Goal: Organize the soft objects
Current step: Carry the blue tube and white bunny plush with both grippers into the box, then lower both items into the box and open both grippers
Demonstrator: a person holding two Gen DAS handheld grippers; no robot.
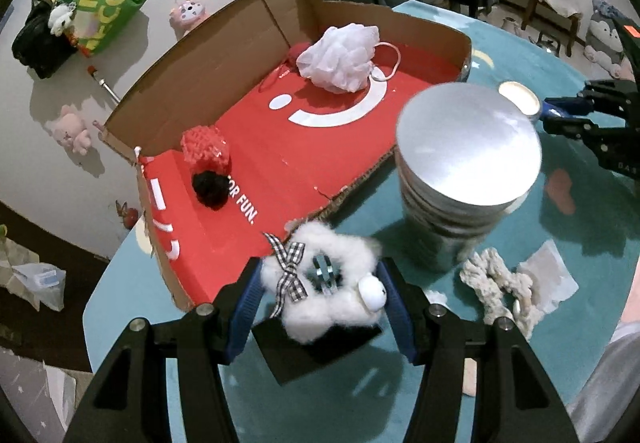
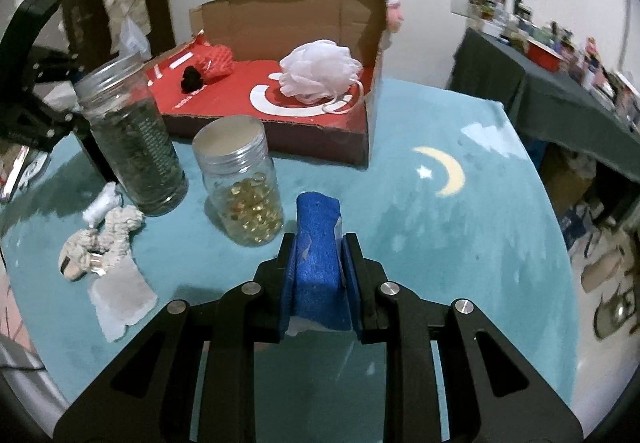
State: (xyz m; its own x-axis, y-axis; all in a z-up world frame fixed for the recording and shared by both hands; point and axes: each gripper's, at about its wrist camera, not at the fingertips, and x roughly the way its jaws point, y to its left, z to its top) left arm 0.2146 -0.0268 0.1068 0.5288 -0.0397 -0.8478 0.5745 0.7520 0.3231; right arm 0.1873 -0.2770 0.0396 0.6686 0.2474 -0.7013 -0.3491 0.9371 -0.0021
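left tongs [image 1: 320, 279] clamp a white fluffy hair clip [image 1: 320, 283] with a checked bow, held just above the near edge of the red cardboard box [image 1: 280, 147]. inside the box: red scrunchie [image 1: 205, 145] and black pom-pom [image 1: 209, 189] at left, white bath pouf [image 1: 340, 57] further right. two jars, tall jar [image 2: 136, 139] and short jar [image 2: 240, 183], stand on the teal tabletop [image 2: 440, 243] beside a cream rope scrunchie [image 2: 104, 243]. right tongs [image 2: 318, 275] grip a blue sponge [image 2: 318, 263].
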